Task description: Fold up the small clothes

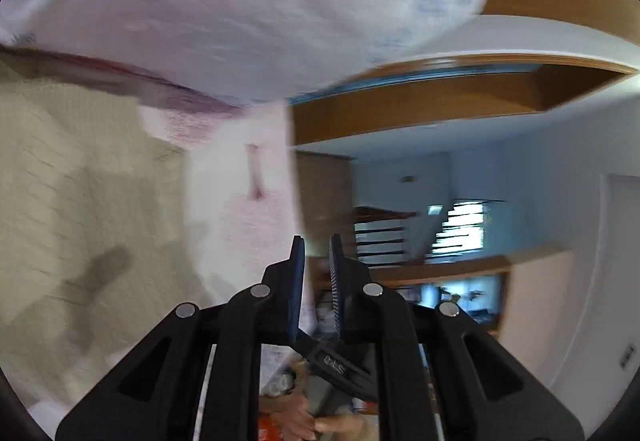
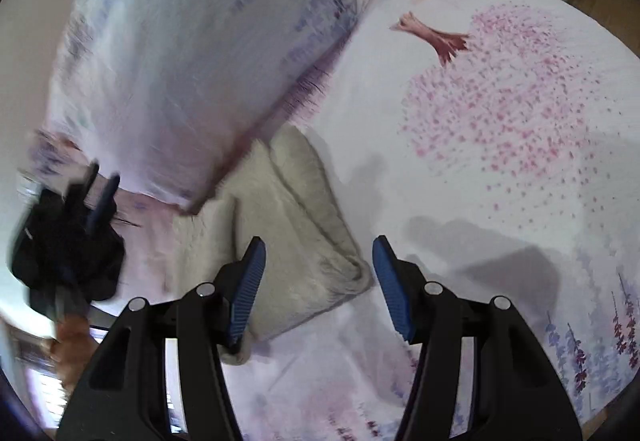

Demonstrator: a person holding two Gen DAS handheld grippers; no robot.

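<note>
A beige knitted garment [image 2: 288, 225] lies folded on the flowered bed sheet [image 2: 500, 113], just below a pillow. It fills the left of the left wrist view [image 1: 68, 201]. My right gripper [image 2: 318, 261] is open and empty, hovering over the garment's near corner. My left gripper [image 1: 316, 253] has its jaws a narrow gap apart with nothing between them; it is off the bed's left side, pointing past the bed edge into the room. It also shows blurred in the right wrist view [image 2: 100, 185].
A large pale pillow [image 2: 192, 61] lies at the head of the bed, touching the garment's far edge. A wooden headboard [image 1: 520, 1] stands behind it. Stairs [image 1: 380, 237] and room clutter lie beyond the bed edge.
</note>
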